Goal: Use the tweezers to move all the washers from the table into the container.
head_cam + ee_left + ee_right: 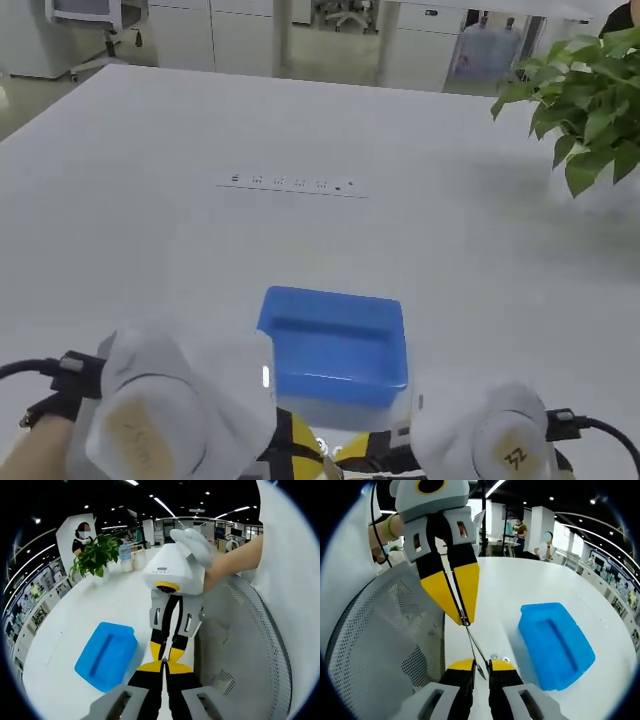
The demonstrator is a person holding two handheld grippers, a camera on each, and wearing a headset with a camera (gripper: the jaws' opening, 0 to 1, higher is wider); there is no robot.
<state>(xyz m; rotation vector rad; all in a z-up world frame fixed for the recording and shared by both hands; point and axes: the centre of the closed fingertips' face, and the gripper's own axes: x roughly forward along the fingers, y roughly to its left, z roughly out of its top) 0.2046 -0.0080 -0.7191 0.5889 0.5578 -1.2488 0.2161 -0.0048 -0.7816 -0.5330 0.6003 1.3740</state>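
tweezers (471,639), nearly closed, pinched by left gripper (464,616), end inside right gripper (481,669).

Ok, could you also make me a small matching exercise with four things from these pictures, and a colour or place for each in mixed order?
Things:
1. container
2. plant
3. tweezers
4. washers

Descriptions:
A. thin metal, held at the yellow jaw tips of the left gripper
B. green, at the far right of the table
C. tiny, lying on the table close to the right gripper
D. blue, just ahead of both grippers

Pairs: 1-D, 2-B, 3-A, 4-C
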